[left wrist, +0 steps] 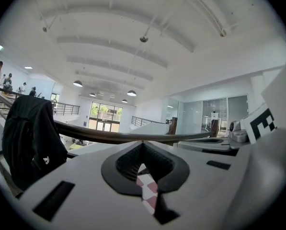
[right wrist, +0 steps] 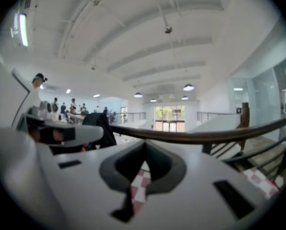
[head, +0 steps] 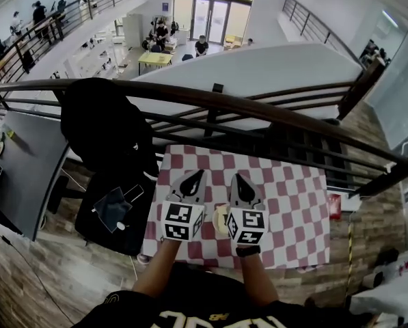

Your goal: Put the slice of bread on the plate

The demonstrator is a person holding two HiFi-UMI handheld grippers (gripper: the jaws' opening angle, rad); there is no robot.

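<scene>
My left gripper (head: 193,180) and right gripper (head: 239,184) are held side by side above the near part of the table with the red-and-white checked cloth (head: 292,210). Both point away from me, about level. The left gripper's (left wrist: 143,143) jaws meet at the tips, with only checked cloth showing through the gap behind them. In its own view the right gripper (right wrist: 143,145) is likewise shut with nothing in it. A pale yellow round thing (head: 220,219) shows between the two marker cubes; it is mostly hidden, so I cannot tell plate from bread.
A dark wooden railing (head: 258,108) runs just beyond the table, with a drop to a lower floor behind it. A black jacket (head: 104,125) hangs over a chair at the table's left. A grey desk (head: 19,162) stands further left.
</scene>
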